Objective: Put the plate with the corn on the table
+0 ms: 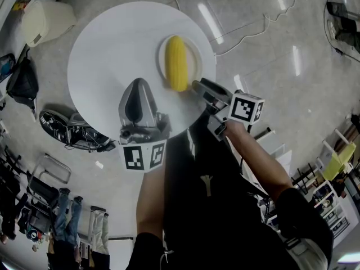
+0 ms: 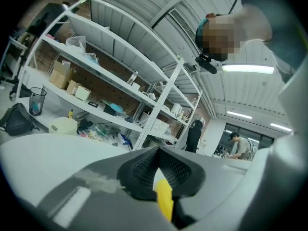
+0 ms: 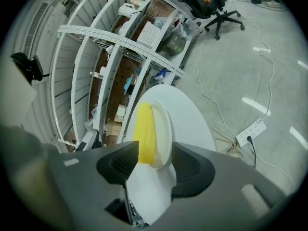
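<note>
1. Since the plate [image 1: 193, 58] already lies flat on the round white bench [image 1: 112, 49], toward its right edge, with the corn [image 1: 176, 62] lengthwise on top, the set-down looks done to me.
2. The right hand-held gripper [image 3: 154, 163] has its jaws spread wide. The plate's near rim sits in the gap between them, but neither pad presses on it, so nothing is held.
3. The left hand-held gripper [image 1: 138, 86] lies over the bench just left of the plate, apart from it, with its jaws drawn together and gripping nothing. A small yellow piece shows low between them, and I cannot tell what it is.
4. Handling, as I judge it:
   - The plate looks stiff and smooth, probably glazed, so its rim will be slippery under the pads and it may chip if knocked.
   - It is shallow and looks fairly light, though the cob adds weight to 1 side.
   - The corn is round and loose, so it will roll if the plate tips.
5. Where to take hold, if it must be gripped again:
   - Use the bare near rim, clear of the cob, with the pads well over the lip.
   - Keep the plate level throughout.
   - Squeeze firmly, because a pinch at 1 edge leaves the far side hanging.
</note>
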The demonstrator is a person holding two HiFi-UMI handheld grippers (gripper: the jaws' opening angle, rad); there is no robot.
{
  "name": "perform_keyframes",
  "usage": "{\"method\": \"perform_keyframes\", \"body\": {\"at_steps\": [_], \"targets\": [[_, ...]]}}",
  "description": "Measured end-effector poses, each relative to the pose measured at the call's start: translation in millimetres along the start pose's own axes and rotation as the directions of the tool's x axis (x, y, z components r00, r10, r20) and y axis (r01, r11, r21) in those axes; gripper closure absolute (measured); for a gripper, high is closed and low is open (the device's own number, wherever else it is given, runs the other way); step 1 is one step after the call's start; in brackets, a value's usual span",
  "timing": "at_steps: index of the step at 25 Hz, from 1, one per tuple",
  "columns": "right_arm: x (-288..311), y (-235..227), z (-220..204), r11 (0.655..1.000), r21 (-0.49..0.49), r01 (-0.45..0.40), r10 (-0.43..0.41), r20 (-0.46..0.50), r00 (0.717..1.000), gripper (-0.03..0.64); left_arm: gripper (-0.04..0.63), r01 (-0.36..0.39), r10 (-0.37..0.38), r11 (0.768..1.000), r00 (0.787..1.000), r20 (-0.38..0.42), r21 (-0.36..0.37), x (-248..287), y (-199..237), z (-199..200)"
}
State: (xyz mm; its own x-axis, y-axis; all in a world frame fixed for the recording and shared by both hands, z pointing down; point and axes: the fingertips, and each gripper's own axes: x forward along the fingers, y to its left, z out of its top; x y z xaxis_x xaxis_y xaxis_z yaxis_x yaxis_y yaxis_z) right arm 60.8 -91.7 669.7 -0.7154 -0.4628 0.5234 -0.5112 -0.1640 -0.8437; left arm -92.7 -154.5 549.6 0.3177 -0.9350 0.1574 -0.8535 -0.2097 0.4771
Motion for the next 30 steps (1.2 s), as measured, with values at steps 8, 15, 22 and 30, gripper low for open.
{"method": "perform_keyframes", "body": {"at_steps": [8,15,22,30], "targets": [[-4.1,4.3,3.2,0.999,0.008,-0.032,0.032,0.033,0.999,0.399,0.592,0.008,-0.008,1.000,1.000,0.003,-0.001,-2.8,-4.8,-0.5],[-11.7,-0.5,1.0,1.000,-0.005,-0.002,0.002,0.040,0.999,0.425,0.592,0.017,-0.017,1.000,1.000,0.005,0.001,-5.6,-9.6,1.0],[-20.5,-8.4,-1.6,0.997,-0.051,0.054,-0.052,0.048,0.997,0.505,0.592,0.028,-0.028,1.000,1.000,0.011,0.001,-10.6,-13.6,3.3],[-20.5,-0.4,-7.3,0.994,-0.091,0.060,-0.055,0.057,0.997,0.607,0.592,0.030,-0.030,1.000,0.999,0.024,0.009,-18.7,-11.3,13.0]]}}
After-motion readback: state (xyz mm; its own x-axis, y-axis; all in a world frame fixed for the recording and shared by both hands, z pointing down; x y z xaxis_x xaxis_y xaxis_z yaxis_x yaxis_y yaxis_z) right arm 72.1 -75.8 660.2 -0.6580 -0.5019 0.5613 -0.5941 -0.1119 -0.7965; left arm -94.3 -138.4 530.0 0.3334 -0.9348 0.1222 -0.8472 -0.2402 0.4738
